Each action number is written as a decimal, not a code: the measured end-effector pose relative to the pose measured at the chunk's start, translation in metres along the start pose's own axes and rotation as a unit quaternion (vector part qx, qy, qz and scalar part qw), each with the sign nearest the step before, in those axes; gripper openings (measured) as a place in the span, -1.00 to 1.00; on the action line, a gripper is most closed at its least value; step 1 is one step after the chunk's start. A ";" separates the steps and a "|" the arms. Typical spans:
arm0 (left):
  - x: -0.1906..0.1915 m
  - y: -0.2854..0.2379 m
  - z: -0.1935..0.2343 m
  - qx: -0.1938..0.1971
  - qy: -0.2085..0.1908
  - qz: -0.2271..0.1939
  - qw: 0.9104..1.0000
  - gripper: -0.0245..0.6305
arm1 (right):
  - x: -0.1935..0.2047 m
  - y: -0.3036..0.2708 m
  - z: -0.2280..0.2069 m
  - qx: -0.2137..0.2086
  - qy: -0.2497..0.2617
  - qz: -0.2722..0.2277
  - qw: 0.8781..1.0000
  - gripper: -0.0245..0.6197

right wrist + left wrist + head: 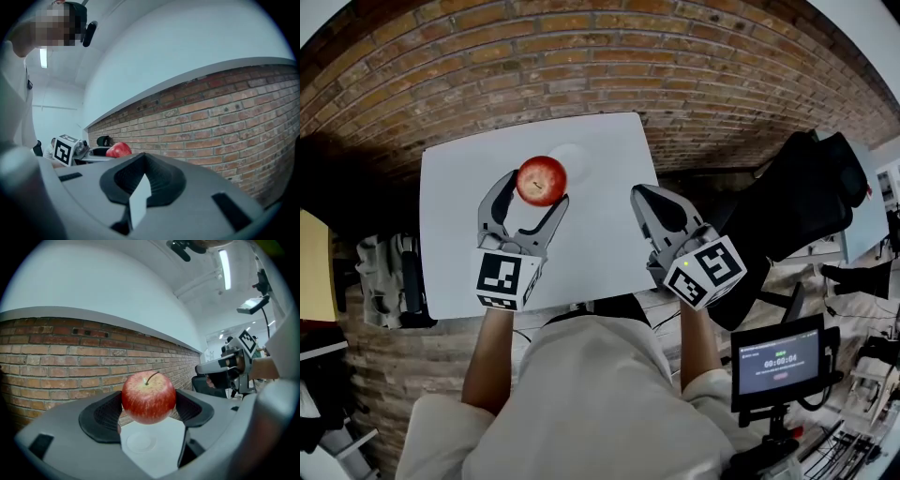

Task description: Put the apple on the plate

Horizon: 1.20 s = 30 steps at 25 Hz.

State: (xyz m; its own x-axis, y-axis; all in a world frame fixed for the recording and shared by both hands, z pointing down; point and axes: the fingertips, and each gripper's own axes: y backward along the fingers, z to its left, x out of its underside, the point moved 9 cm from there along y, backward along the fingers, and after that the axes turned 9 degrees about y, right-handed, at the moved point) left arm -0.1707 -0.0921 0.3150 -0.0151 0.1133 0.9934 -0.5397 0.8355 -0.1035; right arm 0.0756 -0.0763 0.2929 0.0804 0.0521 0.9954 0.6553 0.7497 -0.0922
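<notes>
Left tongs [534,189] are clamping the red apple [149,397] across its widest part, one pad on each flank and the stem pointing up. The grip is looking even from the left gripper view. You are carrying the apple clear of the white surface [600,244], not resting it on anything. The small pale plate [140,442] is lying on the surface below the fruit and a little ahead of it. In the head view it is showing only as a faint disc just beside the apple, so it is easy to lose against the white top. Right tongs [645,199] are hanging off to the side near the surface's right edge, jaws together with nothing between them, well apart from the apple. The step in hand seems to be the carry and set-down. To do it well, you are probably best steering by the left gripper view, where the plate's rim is reading clearest. Aim to be bringing the apple's base over the plate's middle before coming down, keeping the stem upright so it lands on its flat bottom. Be letting the jaws part only once the fruit is bearing on the plate, and part them slowly: the apple is round, the plate looks shallow, and a sideways nudge could be sending it rolling off. The right tongs look best kept out of the way.
</notes>
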 end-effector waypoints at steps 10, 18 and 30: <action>-0.001 -0.034 0.017 -0.001 -0.001 0.019 1.000 0.19 | 0.005 -0.032 -0.033 0.009 -0.033 0.006 0.999 -0.91; 0.005 -0.064 0.030 -0.003 0.000 0.028 1.000 0.19 | 0.013 -0.052 -0.051 -0.009 -0.036 0.015 0.999 -0.91; 0.020 -0.094 0.044 0.000 0.016 0.046 0.999 0.19 | 0.034 -0.069 -0.076 0.013 -0.050 0.034 0.998 -0.91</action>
State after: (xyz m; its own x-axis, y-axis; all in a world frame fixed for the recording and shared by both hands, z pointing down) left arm -0.1570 -0.1924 0.3464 -0.0367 0.2066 0.9777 -0.5375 0.8208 -0.1936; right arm 0.0903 -0.1761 0.3314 0.0486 0.1681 0.9846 0.6317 0.7583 -0.1607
